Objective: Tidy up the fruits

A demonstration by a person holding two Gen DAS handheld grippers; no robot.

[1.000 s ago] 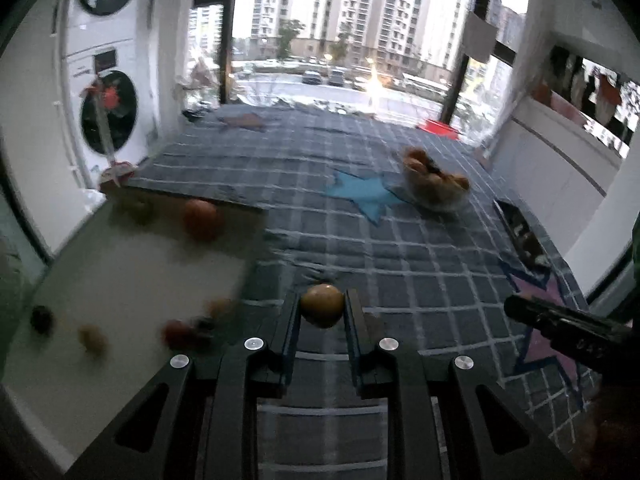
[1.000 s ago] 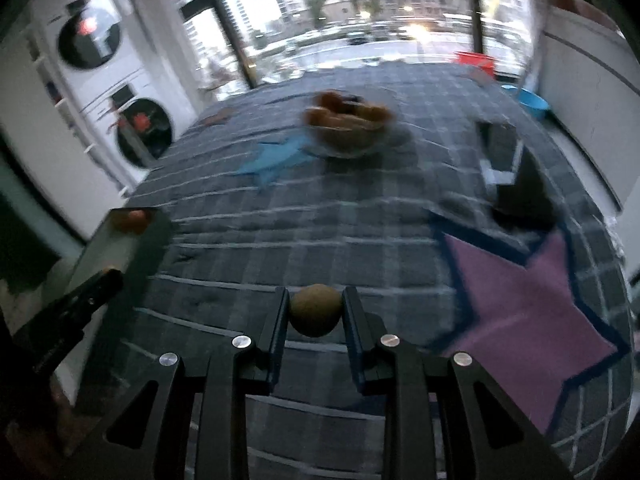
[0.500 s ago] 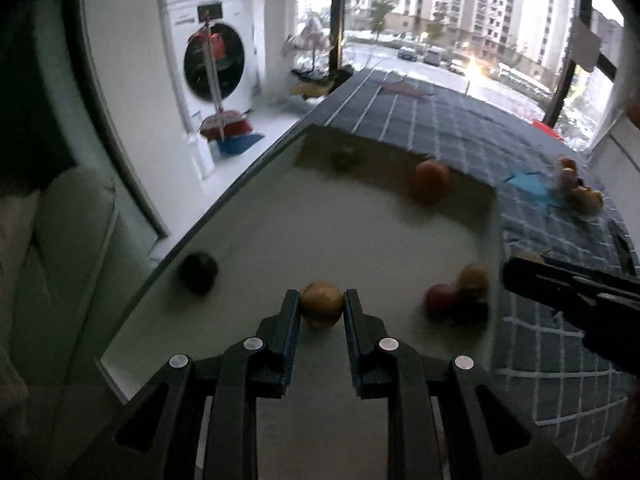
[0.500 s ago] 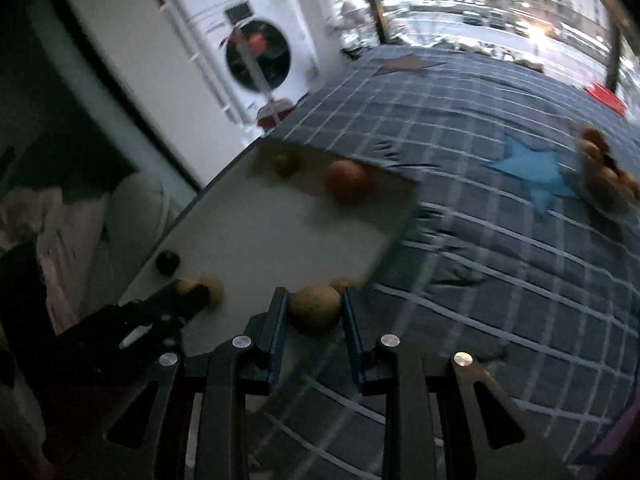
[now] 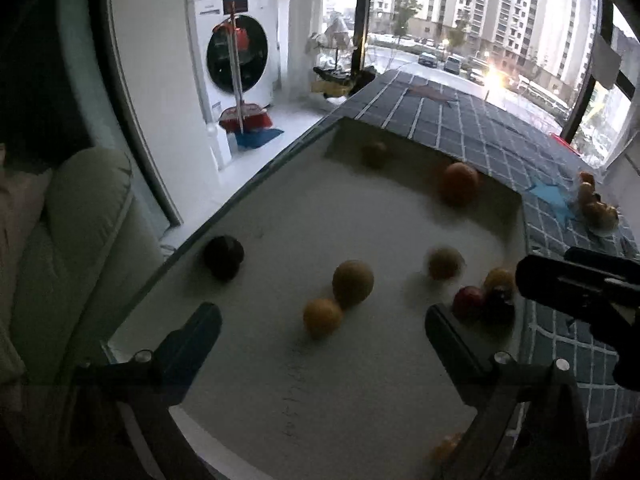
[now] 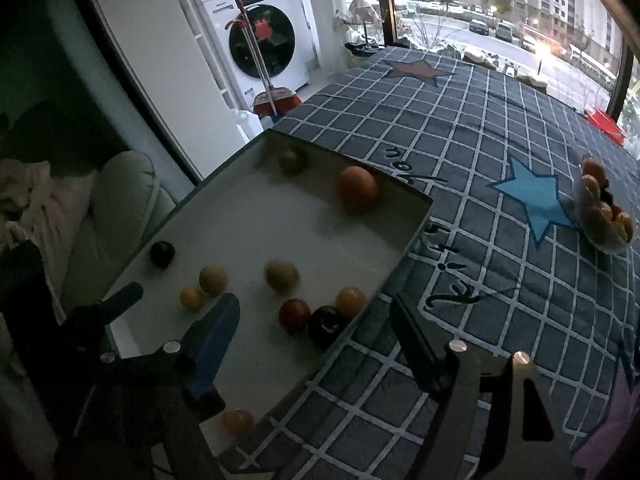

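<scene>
A shallow white box (image 5: pixel 280 216) (image 6: pixel 412 232) lies on the checked cloth and holds several loose fruits. My left gripper (image 5: pixel 322 324) is open and empty above the box, over a small orange fruit (image 5: pixel 322 317) and a tan fruit (image 5: pixel 353 283). My right gripper (image 6: pixel 316 320) is open and empty over the box's near right edge; a blurred tan fruit (image 6: pixel 283 275) lies ahead of it. A large orange (image 5: pixel 459 182) (image 6: pixel 357 188) sits at the far wall. A glass bowl of fruit (image 6: pixel 604 216) (image 5: pixel 596 206) stands far right.
Dark fruits (image 5: pixel 224 255) (image 6: pixel 327 325) and a red fruit (image 6: pixel 295 315) also lie in the box. A checked cloth (image 6: pixel 480 140) with star patches covers the surface. A cushioned seat (image 5: pixel 76 232) and a washing machine (image 5: pixel 236 52) are at the left.
Both grippers have opened and let go of their fruits, which now lie in the box. The right gripper has moved left over the box's edge.
</scene>
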